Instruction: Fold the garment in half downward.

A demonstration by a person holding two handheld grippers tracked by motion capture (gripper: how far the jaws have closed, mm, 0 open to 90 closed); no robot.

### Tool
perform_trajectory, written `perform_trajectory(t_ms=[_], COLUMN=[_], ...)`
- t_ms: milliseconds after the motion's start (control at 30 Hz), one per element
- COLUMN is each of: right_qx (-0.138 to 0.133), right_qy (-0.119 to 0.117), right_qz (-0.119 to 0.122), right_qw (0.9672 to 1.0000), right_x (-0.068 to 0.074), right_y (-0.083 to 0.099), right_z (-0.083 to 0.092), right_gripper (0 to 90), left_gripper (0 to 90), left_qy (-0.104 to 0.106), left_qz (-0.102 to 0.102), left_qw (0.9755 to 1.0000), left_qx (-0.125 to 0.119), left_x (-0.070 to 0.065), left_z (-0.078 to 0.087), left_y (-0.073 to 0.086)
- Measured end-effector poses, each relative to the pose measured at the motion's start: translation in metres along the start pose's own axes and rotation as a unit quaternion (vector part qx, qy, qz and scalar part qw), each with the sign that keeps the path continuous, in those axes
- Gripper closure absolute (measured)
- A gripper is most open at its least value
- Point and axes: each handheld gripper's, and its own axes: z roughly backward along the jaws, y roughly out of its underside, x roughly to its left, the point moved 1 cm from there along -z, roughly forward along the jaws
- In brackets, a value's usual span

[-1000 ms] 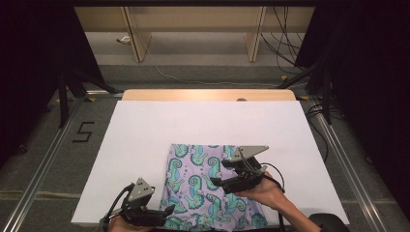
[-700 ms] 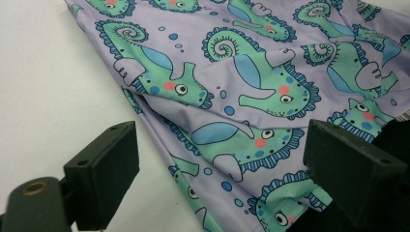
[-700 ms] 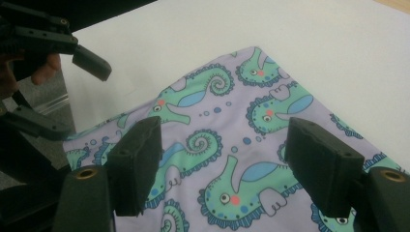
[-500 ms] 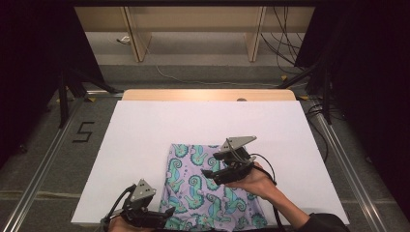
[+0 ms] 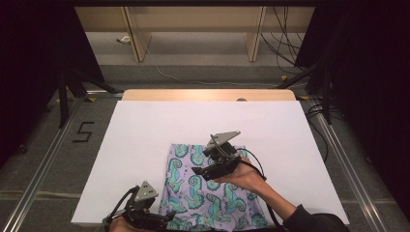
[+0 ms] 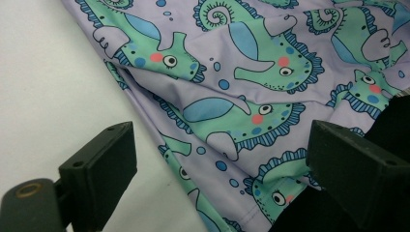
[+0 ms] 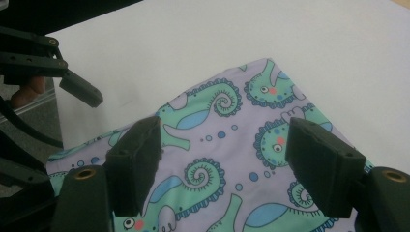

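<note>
over the last second our right tongs [image 5: 200, 172] had lifted from the seahorse cloth [image 5: 193, 174] and swung toward its far edge, jaws spread and empty; we judged a grasp on the far corner was next. our left tongs [image 5: 164, 217] stayed low at the near left hem, also spread. the cloth lay flat on the near middle of the white desk [image 5: 145, 125], long axis running near to far.

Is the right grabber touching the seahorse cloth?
Apart. The right gripper view shows the right gripper with its jaws spread wide and nothing between them; the seahorse cloth lies flat on the white table beyond them.
</note>
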Motion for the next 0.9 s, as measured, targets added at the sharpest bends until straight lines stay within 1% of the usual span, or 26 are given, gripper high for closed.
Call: perform_trajectory(t_ms=[167, 333, 467, 633, 800, 900], right_qx=[0.006, 0.012, 0.018, 0.025, 0.03, 0.032], right_qy=[-0.004, -0.005, -0.006, -0.006, -0.005, -0.005], right_qz=[0.006, 0.007, 0.008, 0.005, 0.008, 0.006], right_qw=[1.0, 0.9999, 0.9998, 0.9997, 0.9995, 0.9995], right_x=[0.001, 0.001, 0.0, -0.004, -0.008, -0.011], right_y=[-0.006, -0.011, -0.013, -0.015, -0.017, -0.018], right_z=[-0.008, -0.017, -0.022, -0.03, -0.035, -0.038], right_gripper=[29.3, 29.0, 28.3, 28.0, 27.9, 27.8], left_gripper=[10.1, 9.9, 9.7, 9.5, 9.3, 9.2], left_qy=[0.004, 0.007, 0.008, 0.007, 0.007, 0.007], left_qz=[-0.003, 0.0, -0.002, -0.001, 0.0, 0.002], left_qw=[0.9999, 0.9999, 0.9998, 0.9997, 0.9995, 0.9995], left_qx=[0.011, 0.016, 0.019, 0.022, 0.03, 0.032], left_x=[-0.001, -0.001, -0.002, -0.002, -0.001, 0.0], left_z=[-0.002, -0.003, -0.004, -0.005, -0.007, -0.008], left_y=[0.001, 0.001, 0.001, 0.002, 0.002, 0.002])
